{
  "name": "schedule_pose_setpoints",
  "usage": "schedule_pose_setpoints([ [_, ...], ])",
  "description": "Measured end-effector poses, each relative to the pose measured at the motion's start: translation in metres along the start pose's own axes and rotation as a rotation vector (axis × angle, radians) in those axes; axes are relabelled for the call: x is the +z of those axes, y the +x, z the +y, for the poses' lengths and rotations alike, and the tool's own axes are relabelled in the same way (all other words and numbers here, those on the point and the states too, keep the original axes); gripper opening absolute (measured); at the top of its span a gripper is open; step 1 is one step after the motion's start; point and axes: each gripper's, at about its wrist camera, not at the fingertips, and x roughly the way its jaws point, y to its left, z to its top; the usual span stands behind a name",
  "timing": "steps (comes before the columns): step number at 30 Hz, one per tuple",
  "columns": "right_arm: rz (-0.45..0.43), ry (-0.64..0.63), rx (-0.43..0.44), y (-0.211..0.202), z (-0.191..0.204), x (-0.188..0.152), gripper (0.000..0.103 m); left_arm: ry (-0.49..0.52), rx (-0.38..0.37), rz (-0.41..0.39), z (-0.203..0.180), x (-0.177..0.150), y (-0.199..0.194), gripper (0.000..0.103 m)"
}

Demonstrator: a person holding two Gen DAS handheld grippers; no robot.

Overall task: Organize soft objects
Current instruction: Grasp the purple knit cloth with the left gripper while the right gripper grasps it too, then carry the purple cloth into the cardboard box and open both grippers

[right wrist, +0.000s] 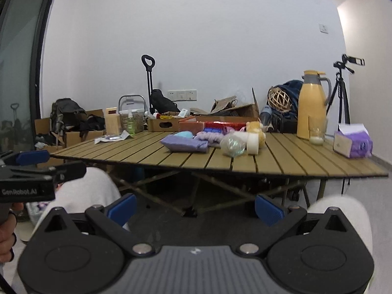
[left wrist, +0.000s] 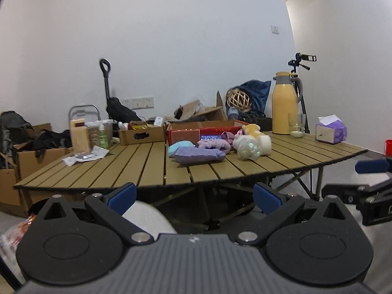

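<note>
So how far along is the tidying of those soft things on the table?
Nothing looks done yet. The purple fabric pouch, lilac knitted piece, yellow plush toy and clear crinkly bag lie heaped on the slatted wooden table. Nothing is in hand: the left hand-held gripper and right hand-held gripper are open, below the table's near edge. All sorting remains.

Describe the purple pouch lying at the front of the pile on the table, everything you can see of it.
The purple pouch is a flat, soft-looking lavender fabric bag, lying on its side on the slatted table, nearest the front edge among the soft things. It looks lightly stuffed, with one gathered end towards the right. A light blue soft item sits against its back left, and a fuzzy lilac piece lies just behind it. Neither gripper touches it.
</note>
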Motion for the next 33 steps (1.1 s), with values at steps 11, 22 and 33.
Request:
schedule_pose_setpoints([
  [11,0.113,0.083,0.203,0.264,-0.048,0.107,0.043,-0.188,-0.045,0.168,0.058,0.071,0.257,0.072],
  [22,0.356,0.082,0.171,0.424,-0.040,0.115,0.047,-0.464,-0.178,0.313,0.095,0.042,0.337,0.029],
  [33,0.297,-0.099,0.161,0.399,-0.016,0.105,0.010,-0.410,-0.207,0.250,0.090,0.049,0.316,0.008],
])
